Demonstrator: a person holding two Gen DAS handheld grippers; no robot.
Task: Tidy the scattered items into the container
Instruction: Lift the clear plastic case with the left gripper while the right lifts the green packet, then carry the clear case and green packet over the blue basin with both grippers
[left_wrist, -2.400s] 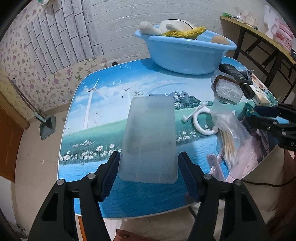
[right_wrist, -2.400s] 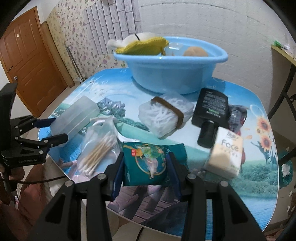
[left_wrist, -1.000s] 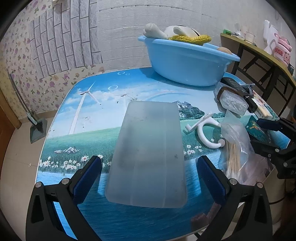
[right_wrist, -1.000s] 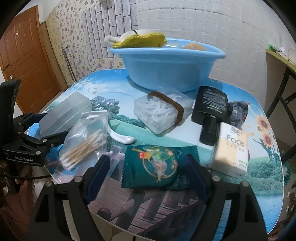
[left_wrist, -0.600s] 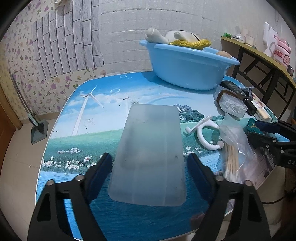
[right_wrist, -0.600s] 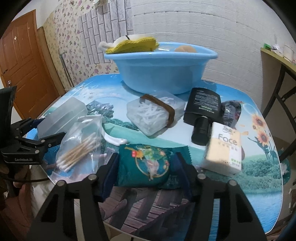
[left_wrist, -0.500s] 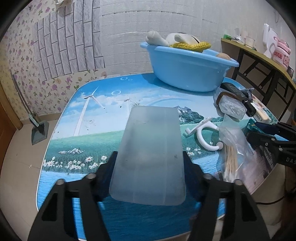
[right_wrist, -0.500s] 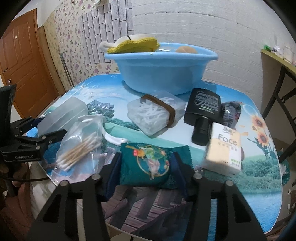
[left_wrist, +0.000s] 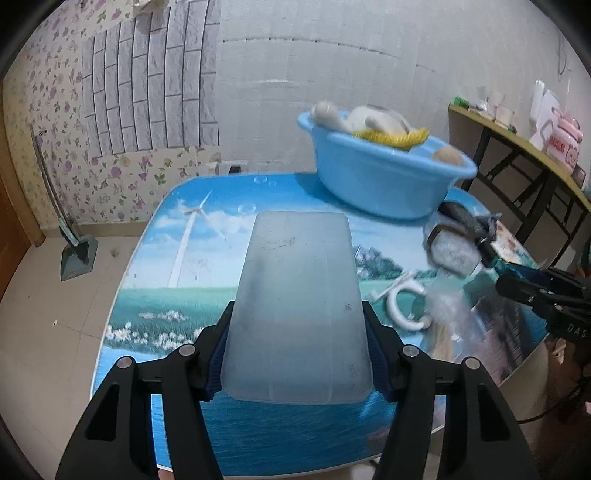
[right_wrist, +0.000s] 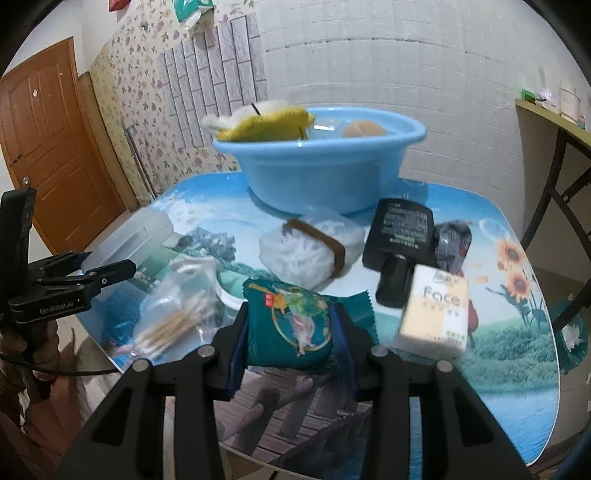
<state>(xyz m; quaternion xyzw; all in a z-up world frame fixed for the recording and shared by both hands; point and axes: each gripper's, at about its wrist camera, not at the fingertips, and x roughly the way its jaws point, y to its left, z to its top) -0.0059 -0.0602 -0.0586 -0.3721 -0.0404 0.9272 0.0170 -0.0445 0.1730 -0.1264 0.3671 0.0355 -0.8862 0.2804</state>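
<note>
Before basin: left tongs clamp box; right tongs clamp packet.

Frosted plastic box lifted lengthwise, green snack packet seemingly raised, blue basin behind

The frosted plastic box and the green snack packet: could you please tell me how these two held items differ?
The frosted plastic box is rigid, flat-sided and translucent with no print; the green snack packet is soft, puffy and opaque, with a printed picture. The box is long and reaches well past the left gripper, while the packet is short and sits mostly within the right gripper. Both are clamped between blue-padded fingers, facing the blue basin.
</note>
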